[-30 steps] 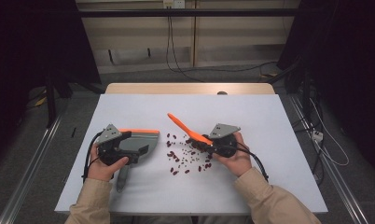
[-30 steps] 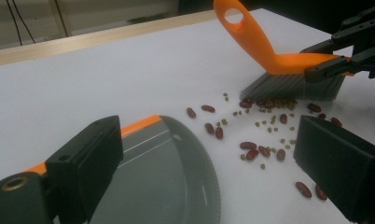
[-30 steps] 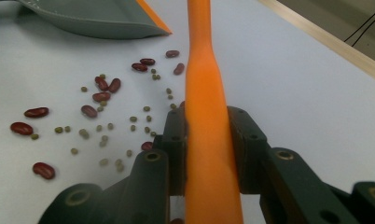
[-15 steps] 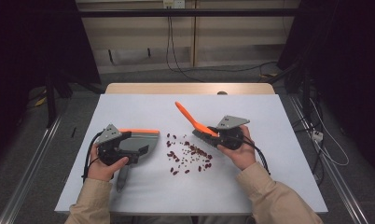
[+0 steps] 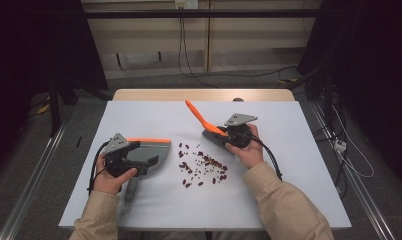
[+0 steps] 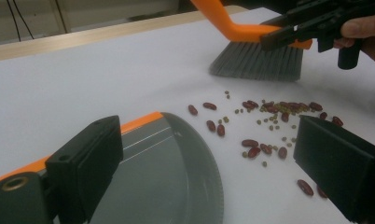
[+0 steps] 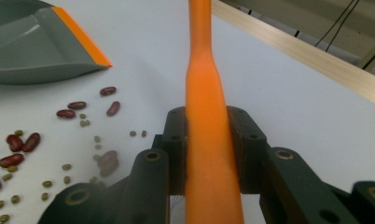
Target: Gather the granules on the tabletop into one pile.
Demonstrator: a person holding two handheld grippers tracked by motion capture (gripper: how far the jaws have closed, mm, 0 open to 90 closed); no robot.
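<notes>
Clamping the brush [image 5: 209,126] handle, the right gripper [image 5: 224,135] sits beyond the beans [image 5: 201,167]; the dustpan [image 5: 146,152], held by the left gripper [image 5: 139,156], lies opposite.

You find no writing, label, brand, number or sign that you can read anywhere here.
</notes>
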